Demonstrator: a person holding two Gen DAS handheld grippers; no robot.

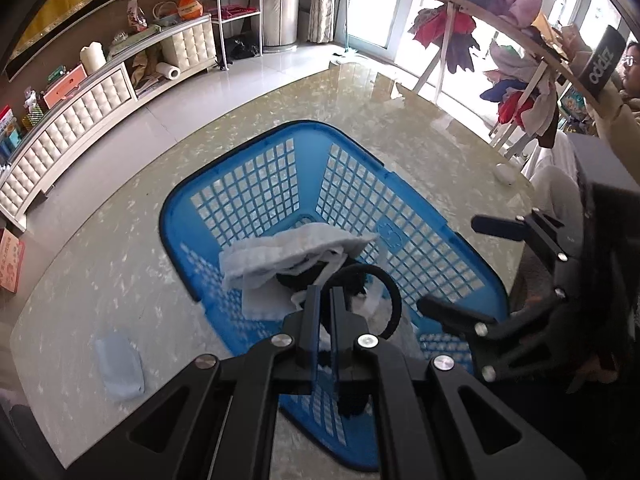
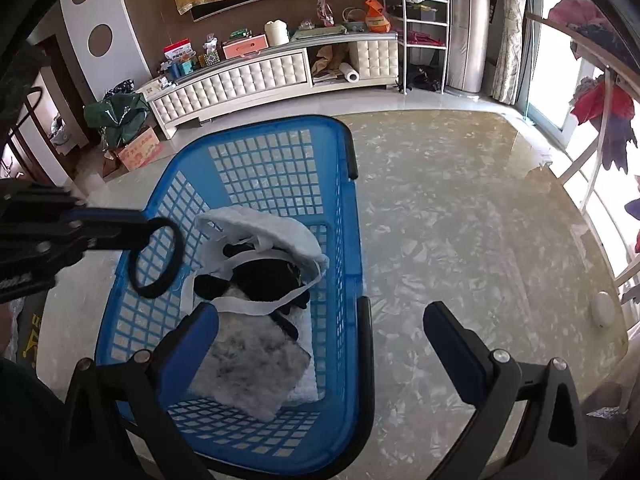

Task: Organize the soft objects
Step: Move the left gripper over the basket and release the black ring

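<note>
Left gripper (image 1: 324, 300): we see it clenched on the black hair band (image 1: 370, 300) — above the blue basket (image 1: 256, 200).
Right gripper (image 2: 320, 332): released, holding nothing — over the basket's near corner.
Basket contents: white cloth (image 2: 276, 228), on the table (image 2: 460, 240).

The black item (image 2: 264, 276) in the blue basket (image 2: 348, 216) lies half hidden under white cloth (image 2: 272, 228), the basket's near rim is covered by the right gripper (image 2: 320, 344), and a person (image 1: 630, 76) is cut off at the left-wrist view's right edge.

Dark box (image 1: 601, 65) on upper right rack shelf, left wrist view: white letters, roughly "oddiz". Other package print too small to read.
</note>
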